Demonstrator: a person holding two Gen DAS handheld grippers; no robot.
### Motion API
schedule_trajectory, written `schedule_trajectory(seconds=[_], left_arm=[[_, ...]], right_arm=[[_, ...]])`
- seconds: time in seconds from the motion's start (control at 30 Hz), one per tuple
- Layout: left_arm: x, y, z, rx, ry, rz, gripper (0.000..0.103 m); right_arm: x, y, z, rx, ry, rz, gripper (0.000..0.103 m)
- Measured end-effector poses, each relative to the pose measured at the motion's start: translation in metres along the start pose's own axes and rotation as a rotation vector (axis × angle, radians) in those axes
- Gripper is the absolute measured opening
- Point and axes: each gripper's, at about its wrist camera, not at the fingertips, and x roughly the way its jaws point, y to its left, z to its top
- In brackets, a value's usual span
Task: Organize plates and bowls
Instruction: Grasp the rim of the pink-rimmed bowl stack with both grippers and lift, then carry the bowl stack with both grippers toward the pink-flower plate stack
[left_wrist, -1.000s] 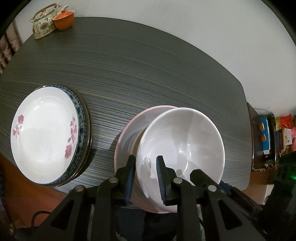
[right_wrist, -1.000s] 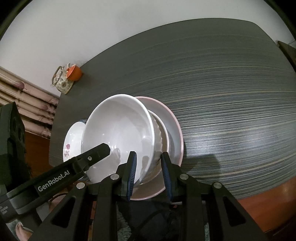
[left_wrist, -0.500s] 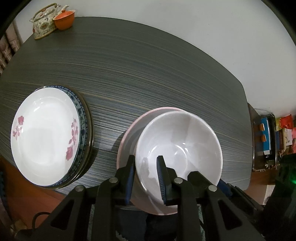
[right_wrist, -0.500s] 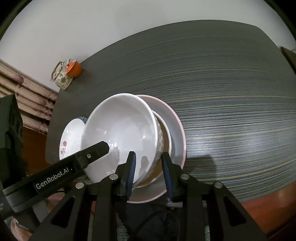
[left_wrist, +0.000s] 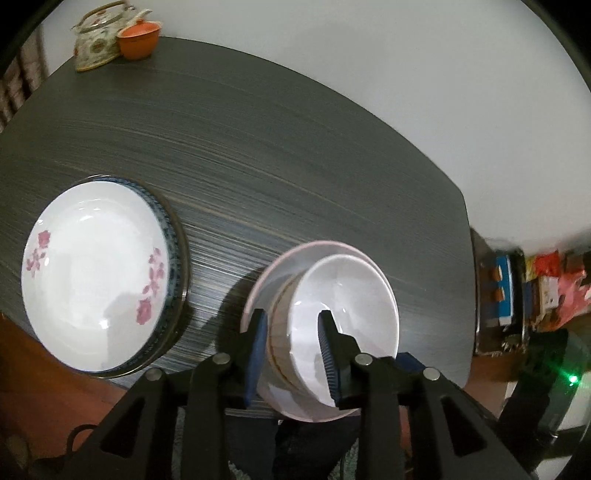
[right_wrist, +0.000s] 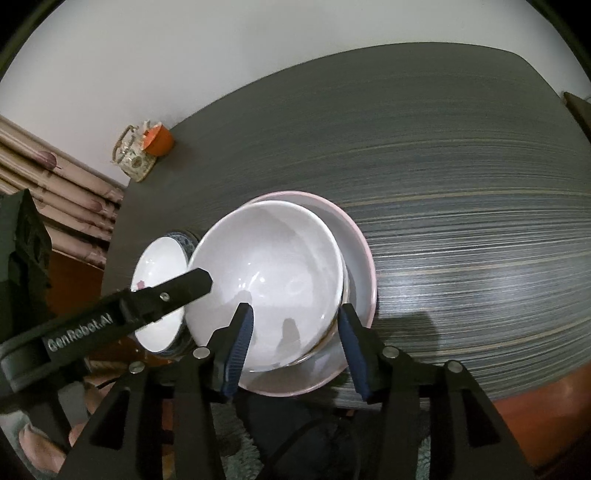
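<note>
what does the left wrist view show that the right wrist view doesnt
Only the left wrist view: the flowered plate whole, and cluttered shelves past the table's end.

Only the right wrist view: curtains at the left, and the left gripper reaching in from the side.

Both: the white bowl nested in another bowl on the pink plate, the dark table, the teapot and the orange cup. Each gripper's jaws are opening around the bowl's rim.

White bowl (left_wrist: 343, 306) nested on pink plate (left_wrist: 269, 280)
</note>
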Motion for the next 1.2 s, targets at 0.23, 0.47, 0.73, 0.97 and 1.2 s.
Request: schedule_trajectory(seconds=[0.23,0.47,0.73,0.97,1.2], left_arm=[[-0.005,0.02,0.006,-0.059,0.005,0.019,0.031],[0.011,0.024,0.001,-0.083,0.075,0.01,0.031],[0.023,0.03,-0.001,-0.107,0.106,-0.012,0.031],[0.028,0.044,0.0,-0.122,0.114,0.001,0.032],[0.036,0.049,0.001,-0.128,0.125,0.02,0.033]], right_arm=[[-0.024,-0.017,-0.001,0.033,-0.039,0.018,0.049],[-0.032,-0.04,-0.002,0.083,-0.041,-0.024,0.053],[-0.013,-0.061,-0.005,0.158,0.02,-0.059,0.053],[0.002,-0.063,-0.006,0.158,0.057,-0.078,0.054],[0.013,-0.055,-0.004,0.137,0.069,-0.107,0.054]])
